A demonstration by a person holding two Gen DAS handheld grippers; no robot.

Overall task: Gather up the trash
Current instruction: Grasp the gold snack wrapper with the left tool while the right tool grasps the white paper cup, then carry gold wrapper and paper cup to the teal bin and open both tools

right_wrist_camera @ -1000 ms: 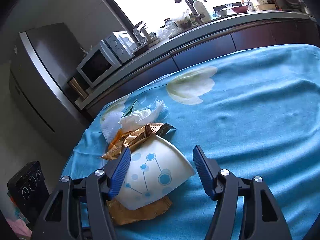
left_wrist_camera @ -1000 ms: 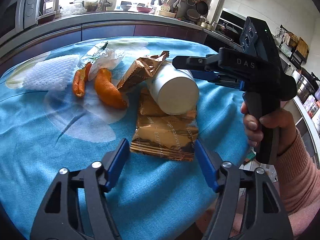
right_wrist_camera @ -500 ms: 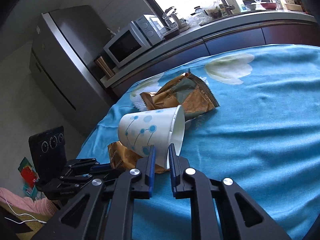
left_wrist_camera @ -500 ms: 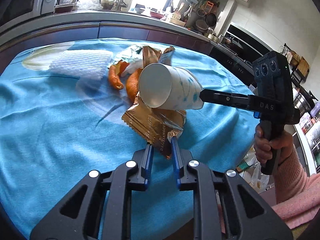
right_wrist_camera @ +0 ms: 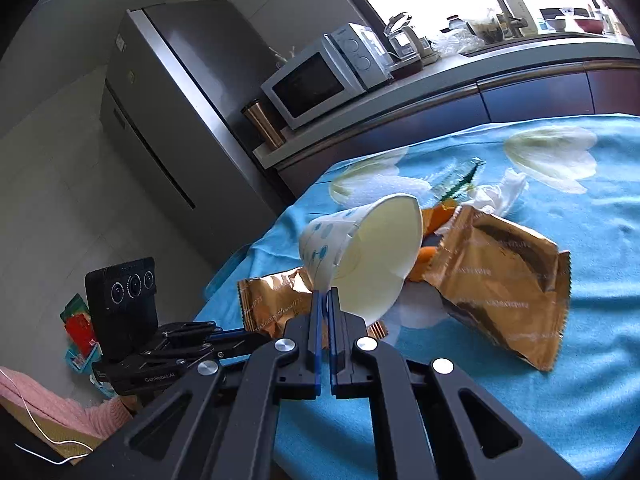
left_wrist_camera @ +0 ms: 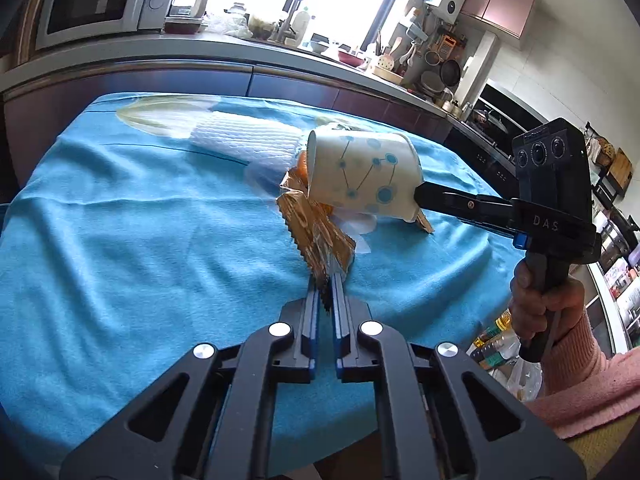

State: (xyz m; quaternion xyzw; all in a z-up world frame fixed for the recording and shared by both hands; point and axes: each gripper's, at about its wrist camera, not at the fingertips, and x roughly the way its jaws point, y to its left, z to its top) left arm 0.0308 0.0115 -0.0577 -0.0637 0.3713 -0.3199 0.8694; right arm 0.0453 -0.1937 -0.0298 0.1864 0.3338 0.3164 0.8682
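My right gripper point(right_wrist_camera: 325, 294) is shut on the rim of a white paper cup point(right_wrist_camera: 360, 252) with blue dots and holds it tilted above the table; the cup also shows in the left wrist view point(left_wrist_camera: 360, 176). My left gripper point(left_wrist_camera: 326, 280) is shut on the edge of a gold snack wrapper point(left_wrist_camera: 316, 236), lifted just under the cup; this wrapper also shows in the right wrist view point(right_wrist_camera: 276, 300). A second gold wrapper point(right_wrist_camera: 500, 276), orange peels point(right_wrist_camera: 438, 216) and a white tissue point(right_wrist_camera: 500, 196) lie on the blue cloth.
A white foam net point(left_wrist_camera: 248, 140) lies on the blue tablecloth point(left_wrist_camera: 120, 220) behind the cup. The kitchen counter point(left_wrist_camera: 200, 64) with a microwave point(left_wrist_camera: 92, 0) runs behind the table. A fridge point(right_wrist_camera: 168, 120) stands to the left. The table edge is near me.
Both grippers went from open to shut: the right on the cup's rim, the left on the gold wrapper. Cup and wrapper have since been raised off the cloth.
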